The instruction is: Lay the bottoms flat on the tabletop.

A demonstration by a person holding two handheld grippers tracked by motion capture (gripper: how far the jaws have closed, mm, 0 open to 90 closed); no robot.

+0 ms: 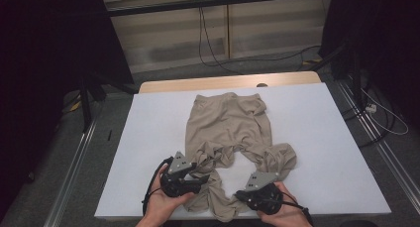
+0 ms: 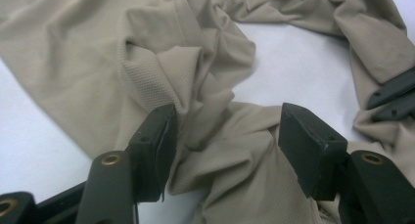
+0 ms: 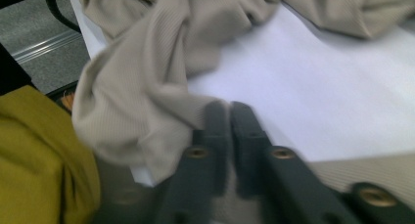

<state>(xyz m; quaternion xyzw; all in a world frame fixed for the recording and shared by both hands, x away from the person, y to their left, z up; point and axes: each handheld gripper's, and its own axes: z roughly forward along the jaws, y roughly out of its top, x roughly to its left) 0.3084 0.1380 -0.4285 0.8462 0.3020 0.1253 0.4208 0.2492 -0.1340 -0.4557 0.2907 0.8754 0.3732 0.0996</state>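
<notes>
Two hand-held grippers work the near end of the beige knit trousers [image 1: 230, 133], which lie waistband away from you on the white table sheet [image 1: 327, 138], legs bunched toward the near edge; cables cross the grey floor [image 1: 277, 63] beyond. Your left gripper [image 1: 202, 177] stands with jaws apart, crumpled fabric between them but unpressed. Your right gripper [image 3: 229, 117] has its jaws together, whether on cloth you cannot tell from its blurred view, which also shows a mustard-yellow sleeve [image 3: 34, 155].
</notes>
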